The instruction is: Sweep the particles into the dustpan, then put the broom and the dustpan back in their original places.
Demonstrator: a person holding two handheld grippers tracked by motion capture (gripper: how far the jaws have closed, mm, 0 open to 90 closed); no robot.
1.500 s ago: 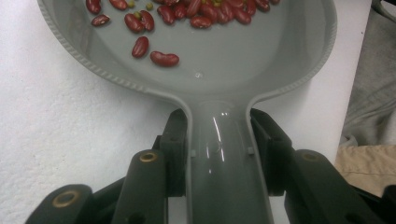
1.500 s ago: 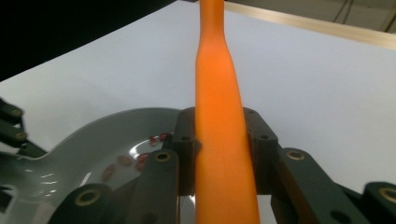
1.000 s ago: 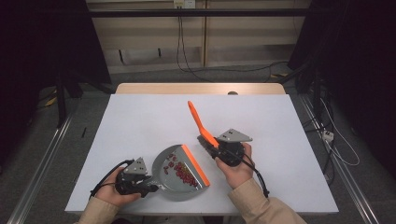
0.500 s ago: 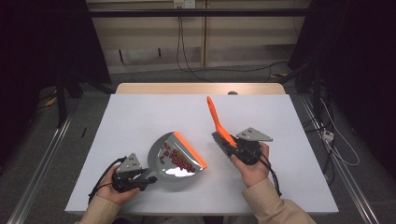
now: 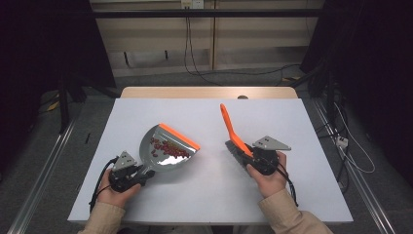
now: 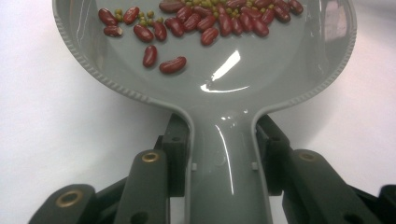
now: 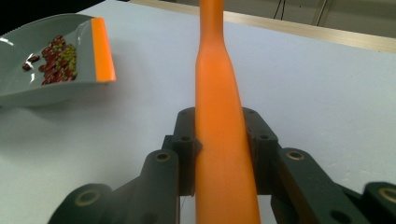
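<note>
Gripping dustpan by its handle with left gripper near table front-left corner; right gripper clamping orange brush handle, tilted up toward far edge. Looking along left gripper view: jaws pressing stiff, glossy grey handle, beans lying loose, probably rolling if tipped. Looking along right gripper view: jaws pinching rigid, light-looking handle at mid-length; best keeping hold low.

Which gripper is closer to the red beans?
Left. The left gripper clamps the grey dustpan handle, with the red beans lying in its pan. The right gripper, holding the orange brush handle, stands apart to the beans' right.
</note>
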